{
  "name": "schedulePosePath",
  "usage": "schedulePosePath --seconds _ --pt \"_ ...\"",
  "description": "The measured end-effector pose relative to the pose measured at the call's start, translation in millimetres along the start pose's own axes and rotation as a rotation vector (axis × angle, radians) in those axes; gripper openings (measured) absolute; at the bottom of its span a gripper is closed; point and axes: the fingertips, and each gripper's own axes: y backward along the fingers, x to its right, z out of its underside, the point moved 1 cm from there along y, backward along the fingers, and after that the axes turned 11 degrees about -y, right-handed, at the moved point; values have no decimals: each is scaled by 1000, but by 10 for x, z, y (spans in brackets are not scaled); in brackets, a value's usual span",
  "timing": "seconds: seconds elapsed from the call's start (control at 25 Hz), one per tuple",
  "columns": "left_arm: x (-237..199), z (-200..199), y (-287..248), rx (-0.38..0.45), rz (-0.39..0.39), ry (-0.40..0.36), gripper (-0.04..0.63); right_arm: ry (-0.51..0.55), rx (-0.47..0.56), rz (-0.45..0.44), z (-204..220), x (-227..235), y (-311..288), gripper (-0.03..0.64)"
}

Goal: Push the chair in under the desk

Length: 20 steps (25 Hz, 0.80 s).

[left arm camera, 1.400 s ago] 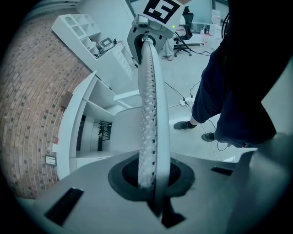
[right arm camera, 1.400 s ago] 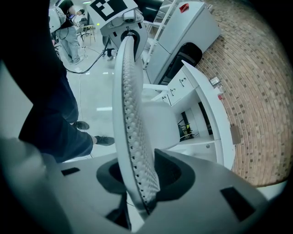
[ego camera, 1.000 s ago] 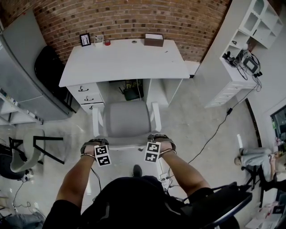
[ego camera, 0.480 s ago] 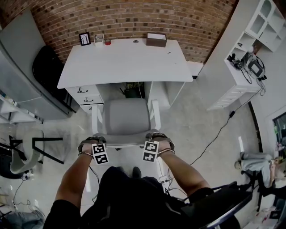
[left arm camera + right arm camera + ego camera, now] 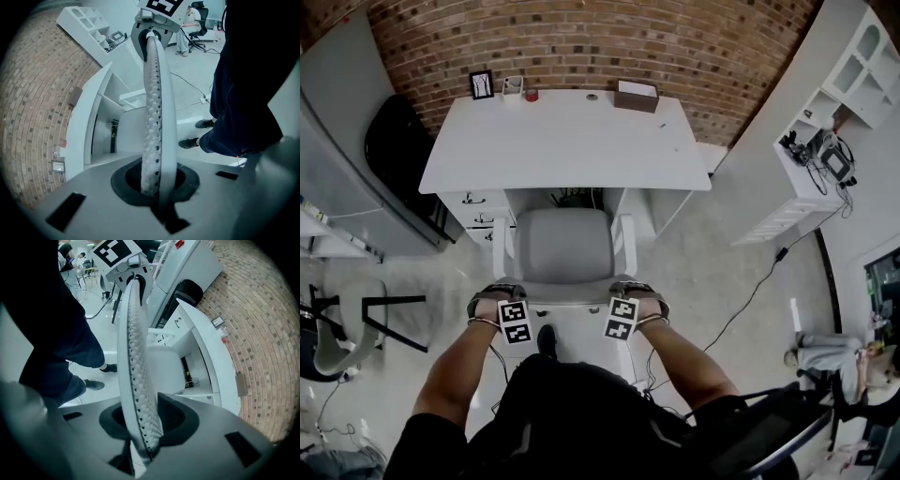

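The chair [image 5: 563, 246] has a grey seat and white arms and stands facing the white desk [image 5: 562, 141], its seat front at the kneehole under the desk's front edge. Both grippers hold the top edge of its backrest from behind. My left gripper [image 5: 499, 294] is shut on the backrest's left end, my right gripper [image 5: 630, 291] on its right end. In the left gripper view the perforated backrest edge [image 5: 157, 117] runs between the jaws of the left gripper [image 5: 152, 185]. In the right gripper view the backrest edge [image 5: 133, 357] likewise passes through the right gripper [image 5: 140, 430].
Drawers [image 5: 478, 211] fill the desk's left side. A picture frame [image 5: 482, 83] and a box [image 5: 636, 96] stand at the desk's back by the brick wall. A black bag [image 5: 398, 150] and grey cabinet [image 5: 337, 141] are left, white shelving [image 5: 825, 141] right. A cable [image 5: 750, 300] crosses the floor.
The chair has rolled forward toward the desk with both grippers still on its backrest. The person has stepped forward behind it.
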Motion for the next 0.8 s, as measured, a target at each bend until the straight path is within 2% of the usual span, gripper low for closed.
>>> schedulePosePath --seconds 0.28,0.8 --pt "-299 141 -119 7 -17 -8 25 -8 -12 17 -144 288 -136 110" --pt "-586 232 -226 24 -10 -8 25 -22 -25 -2 -241 555 -243 115"
